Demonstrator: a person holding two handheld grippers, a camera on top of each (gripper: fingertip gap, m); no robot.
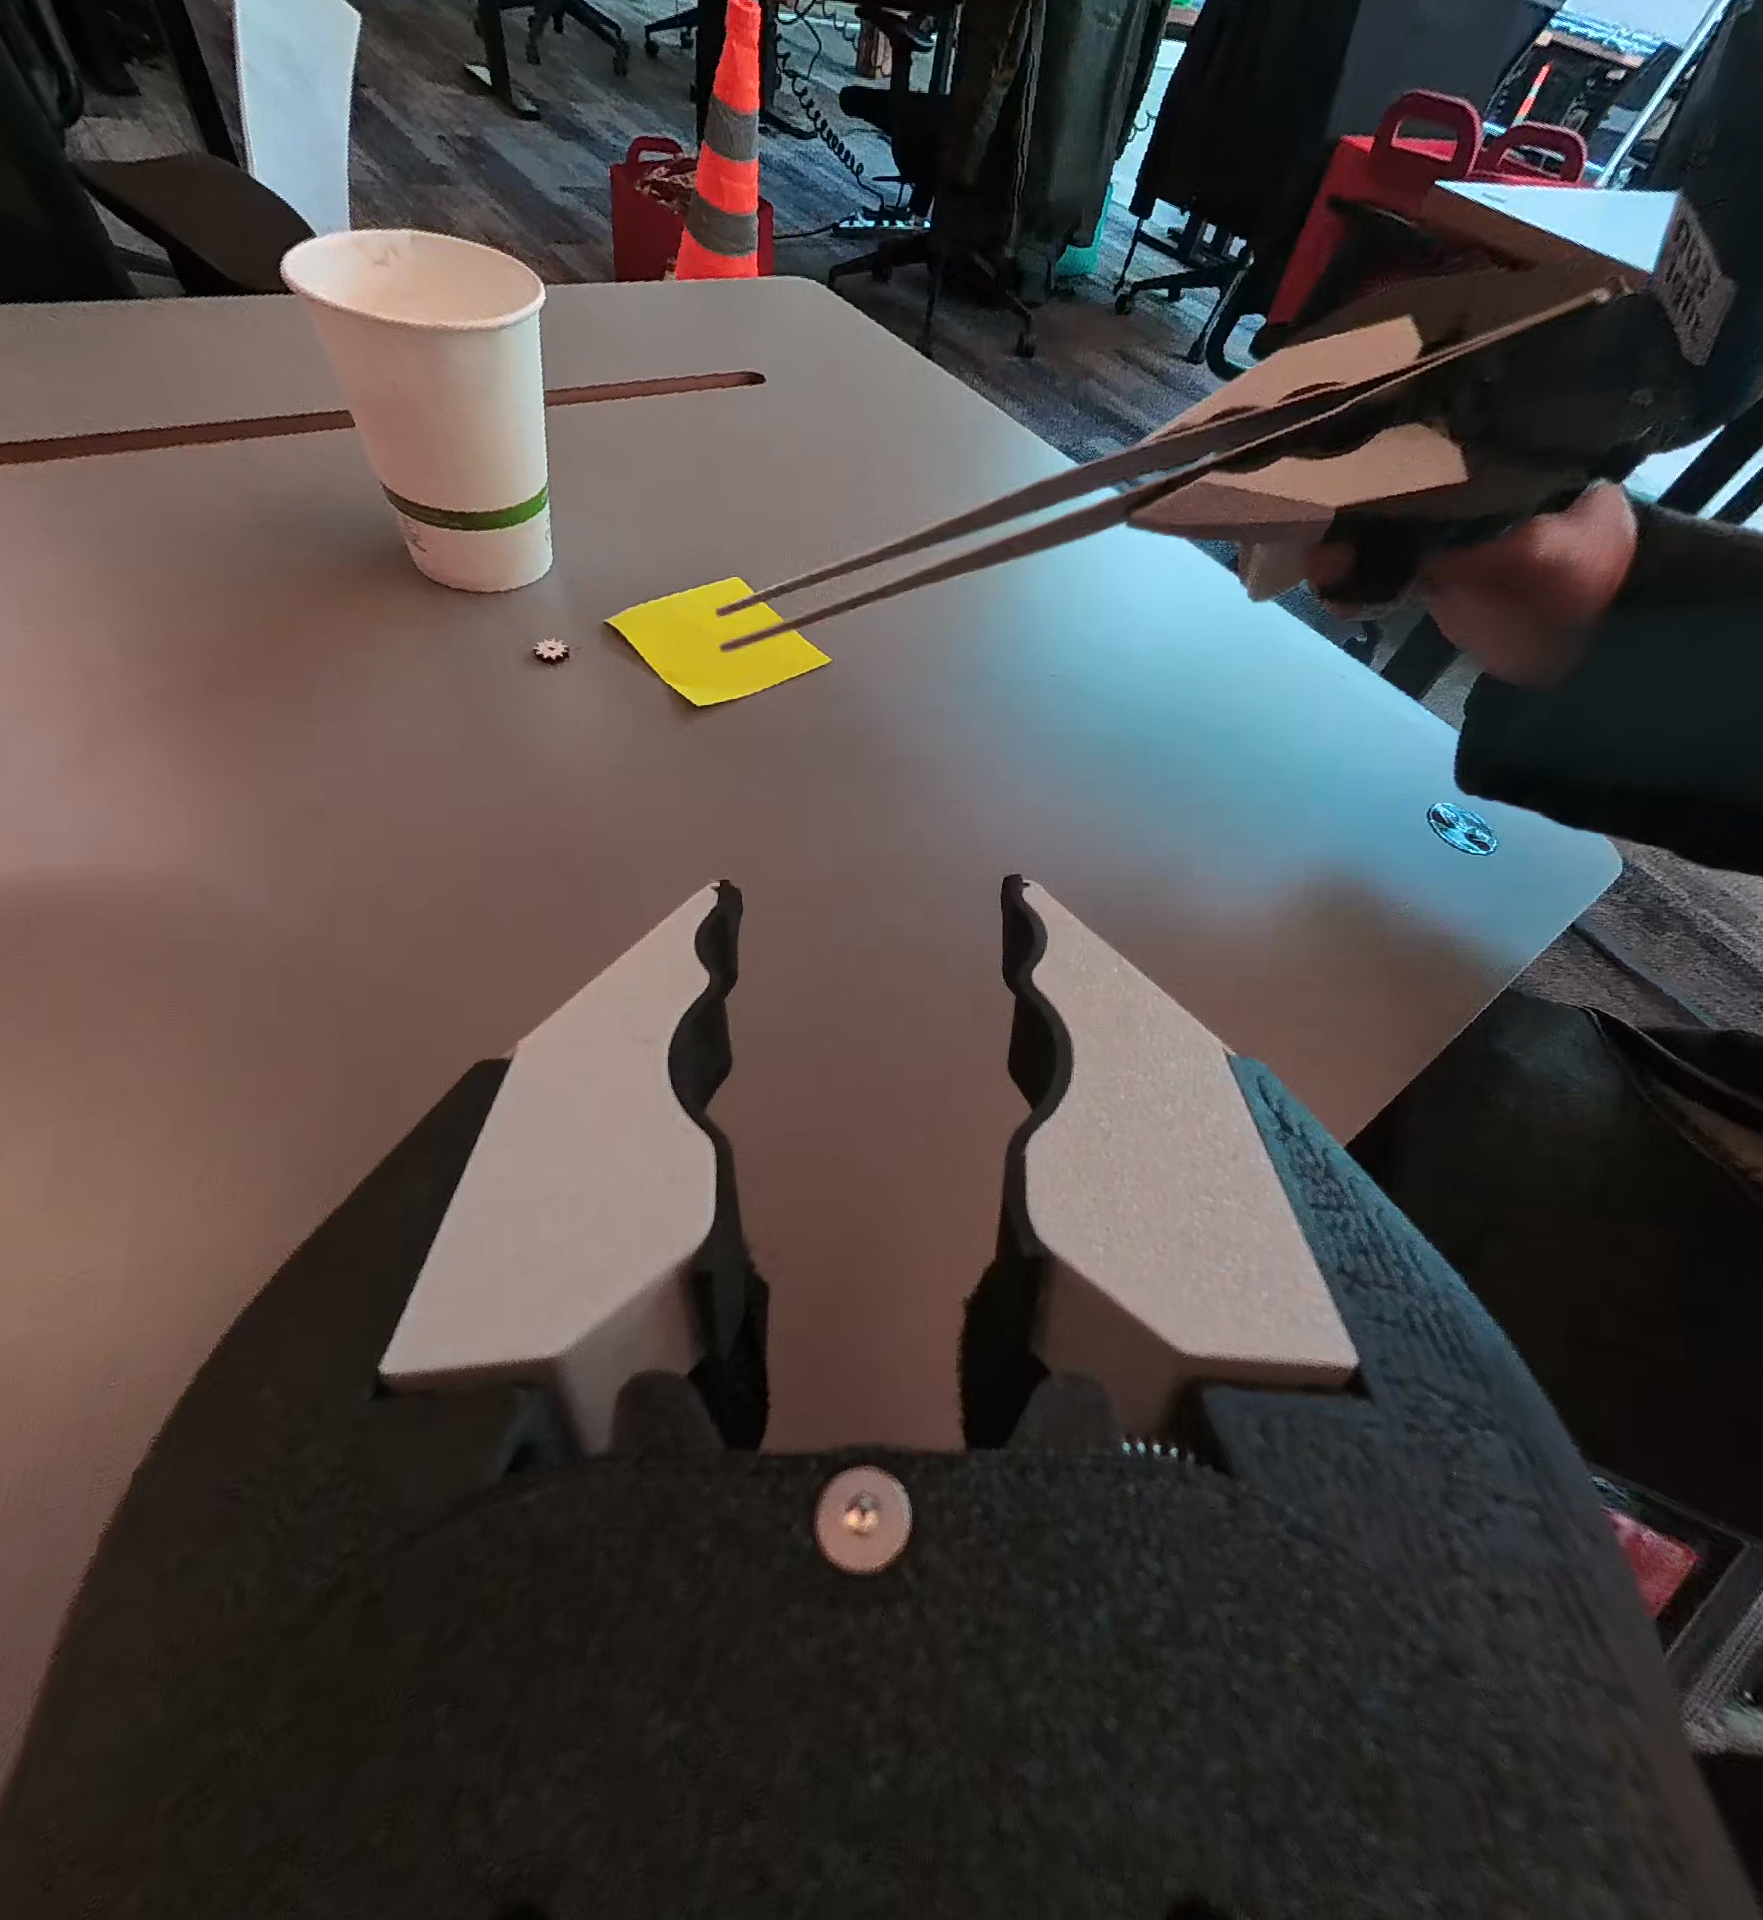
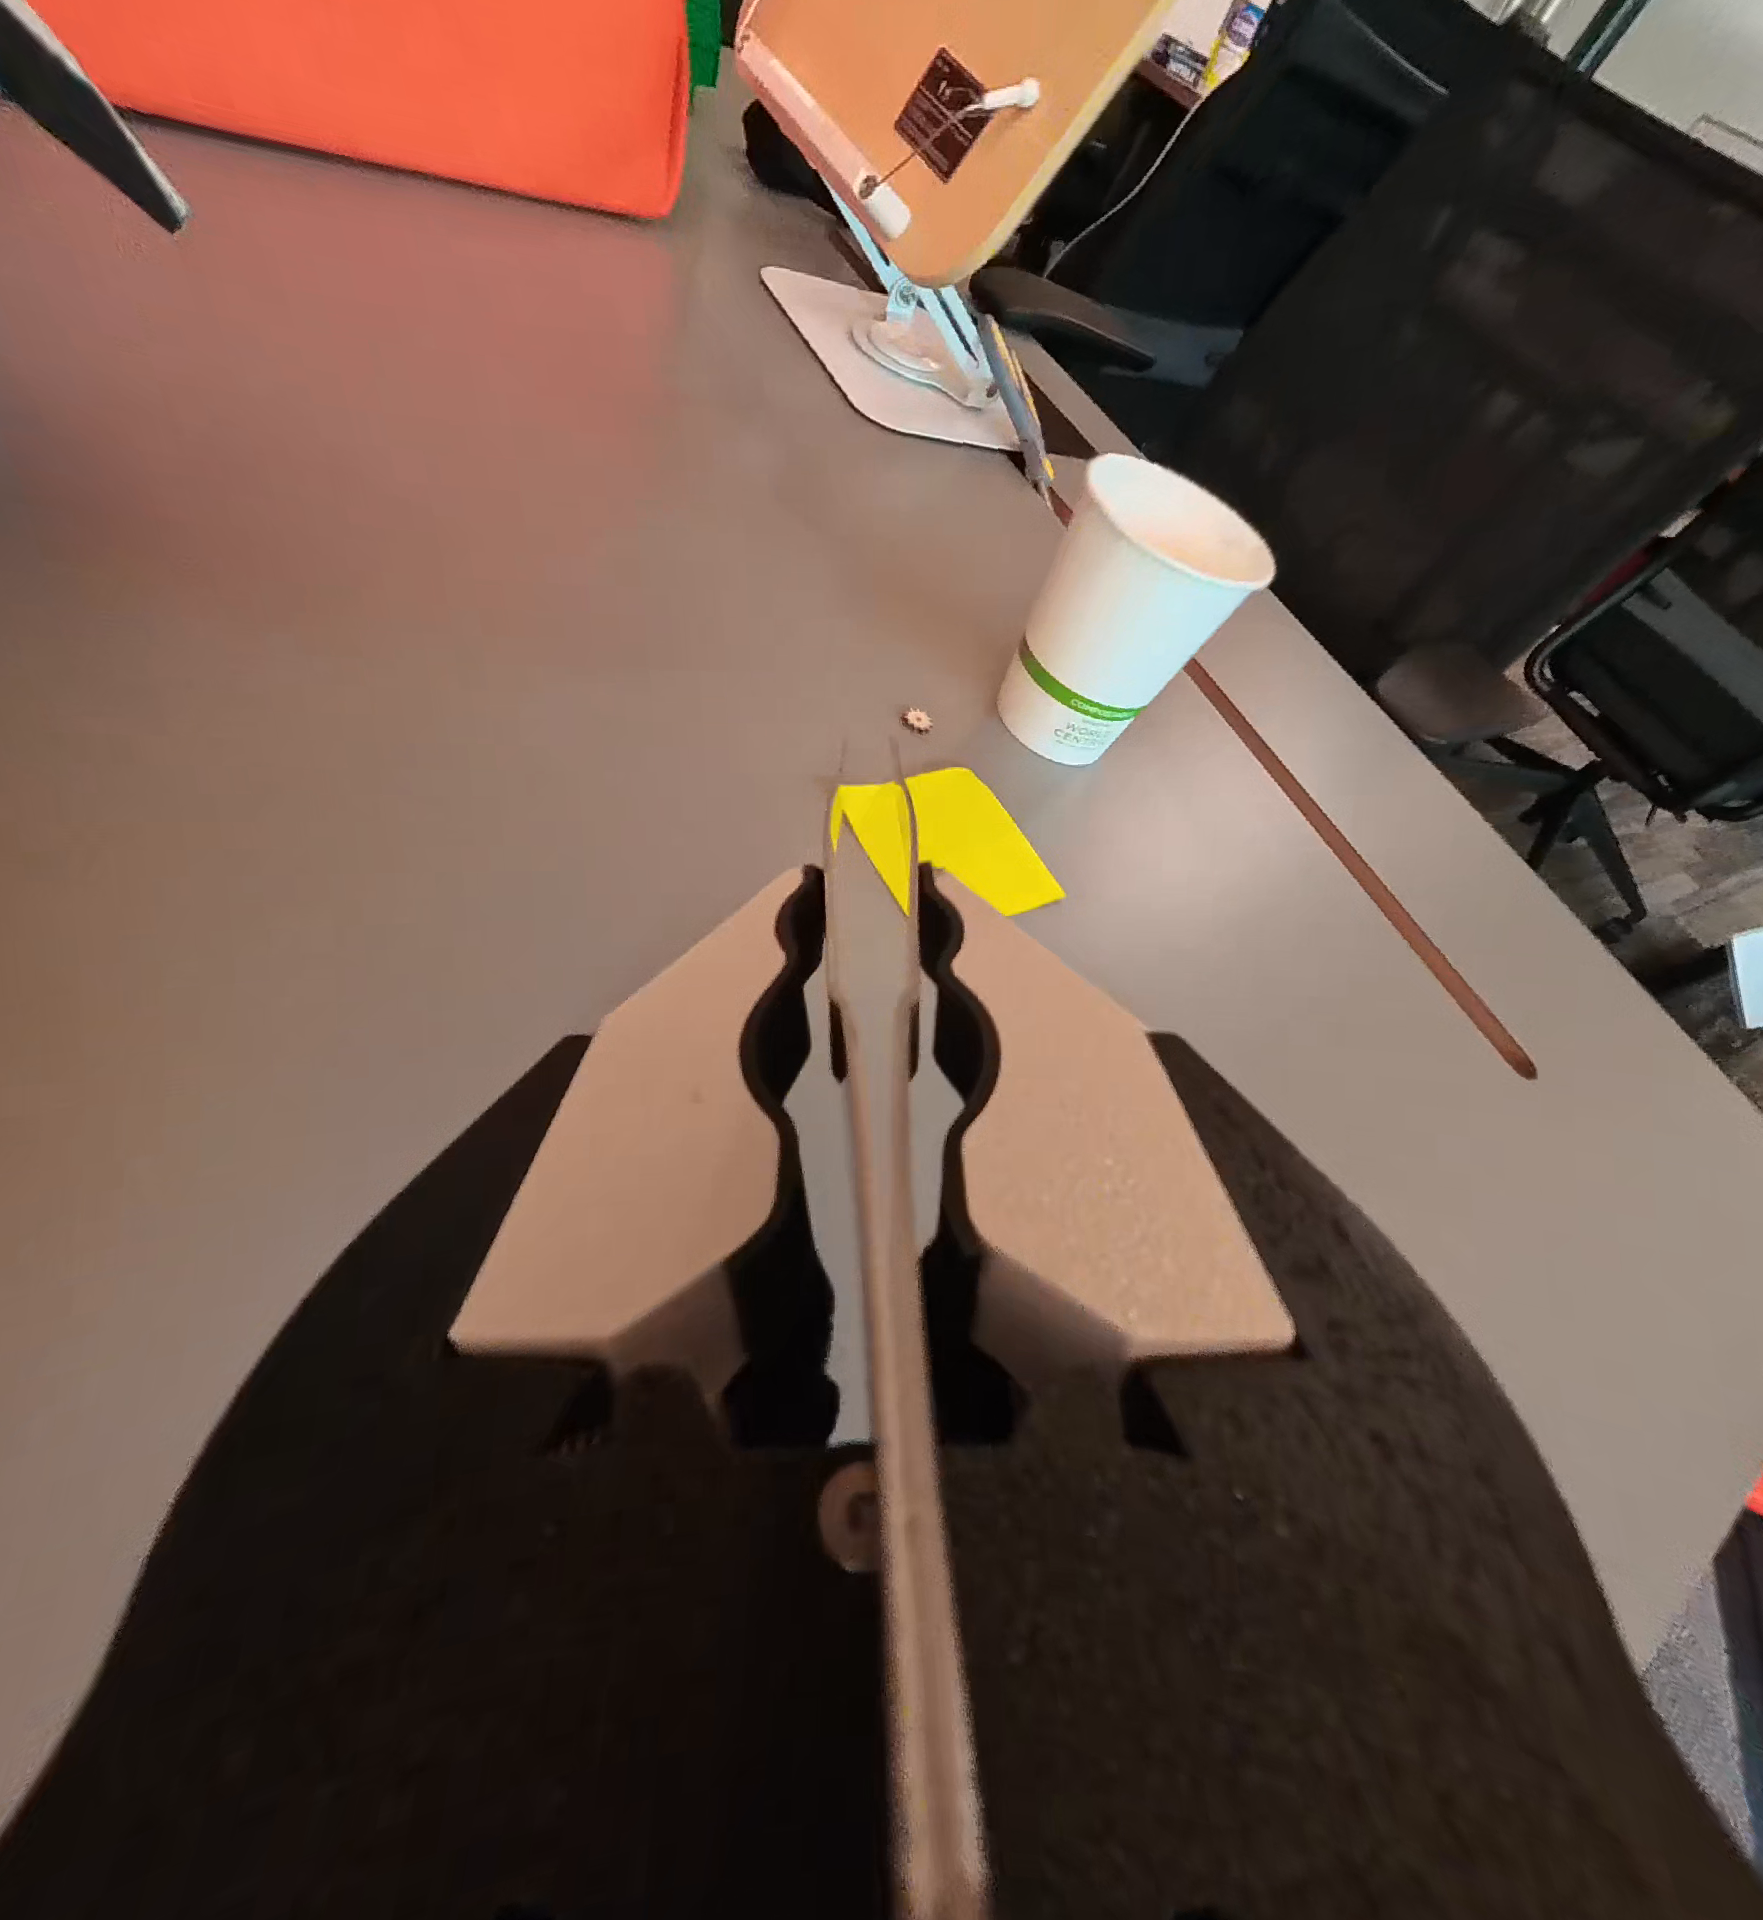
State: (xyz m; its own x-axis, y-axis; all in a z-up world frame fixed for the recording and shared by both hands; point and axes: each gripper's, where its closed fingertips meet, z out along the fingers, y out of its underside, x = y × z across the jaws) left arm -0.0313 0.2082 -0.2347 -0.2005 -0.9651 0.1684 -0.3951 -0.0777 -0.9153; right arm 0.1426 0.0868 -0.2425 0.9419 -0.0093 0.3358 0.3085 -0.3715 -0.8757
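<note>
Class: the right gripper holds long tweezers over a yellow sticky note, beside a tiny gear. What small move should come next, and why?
Probably ease the tweezers forward and left, off the yellow sticky note, toward the small gear: their tips are parted above the note, and the gear lies just beyond.

I see a grey counter (image 1: 233, 831) with a long slot, dark plank floor (image 1: 503, 177) beyond, office chairs (image 2: 1479, 312) and an orange traffic cone (image 1: 726, 156) far off.

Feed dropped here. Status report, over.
Left gripper open, empty. Right gripper shut on tweezers, tips over yellow note. Tiny gear, paper cup beside it.
</note>
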